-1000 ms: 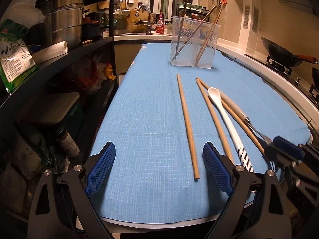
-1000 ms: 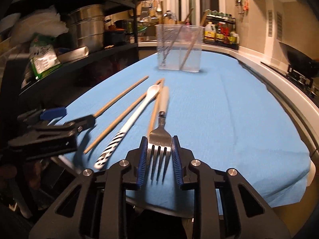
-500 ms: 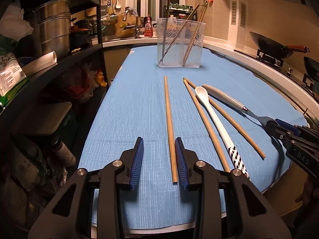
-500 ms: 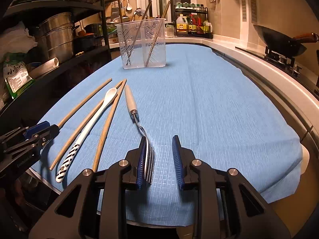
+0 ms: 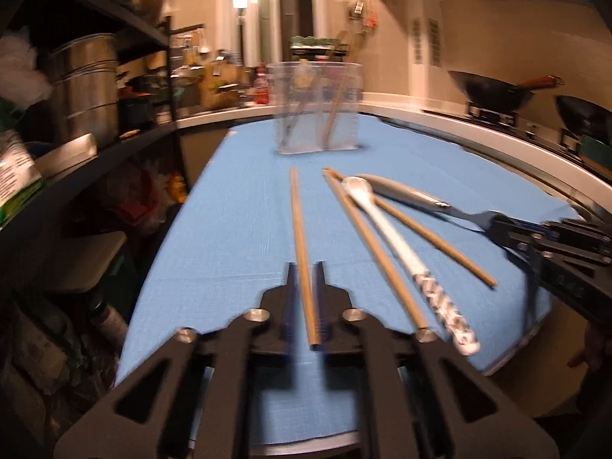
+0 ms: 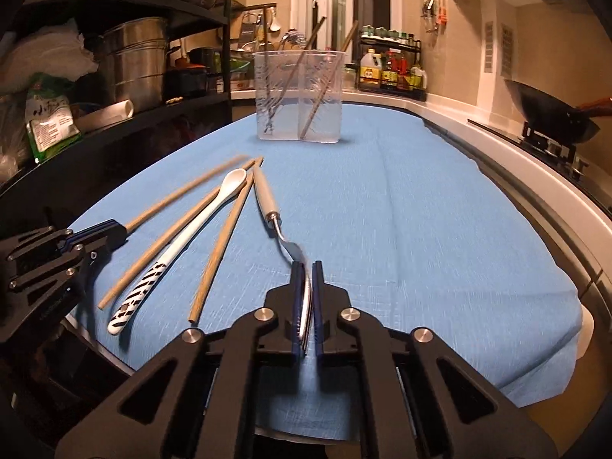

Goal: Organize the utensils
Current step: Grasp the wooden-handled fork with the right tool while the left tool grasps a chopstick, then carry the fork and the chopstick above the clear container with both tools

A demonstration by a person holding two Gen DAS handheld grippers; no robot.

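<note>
My left gripper (image 5: 305,302) is shut on the near end of a wooden chopstick (image 5: 299,225) on the blue cloth (image 5: 237,229). My right gripper (image 6: 306,298) is shut on the tines of a fork (image 6: 267,206) with a pale handle, turned on edge. Between them lie two more chopsticks (image 6: 223,244) and a white spoon (image 6: 199,229) with a striped handle. A clear plastic holder (image 6: 298,95) with several utensils stands at the far end of the cloth. Each gripper shows in the other's view: the right (image 5: 550,244), the left (image 6: 57,256).
A dark shelf rack (image 6: 126,61) with steel pots and bags runs along the left. A wok (image 6: 550,114) sits on a stove at the right. Bottles (image 6: 390,72) stand behind the holder. The cloth's near edge hangs over the counter front.
Both grippers closed from partly open: the left on the chopstick, the right on the fork tines. The fork has turned on edge and its handle has swung left. The left view has shifted.
</note>
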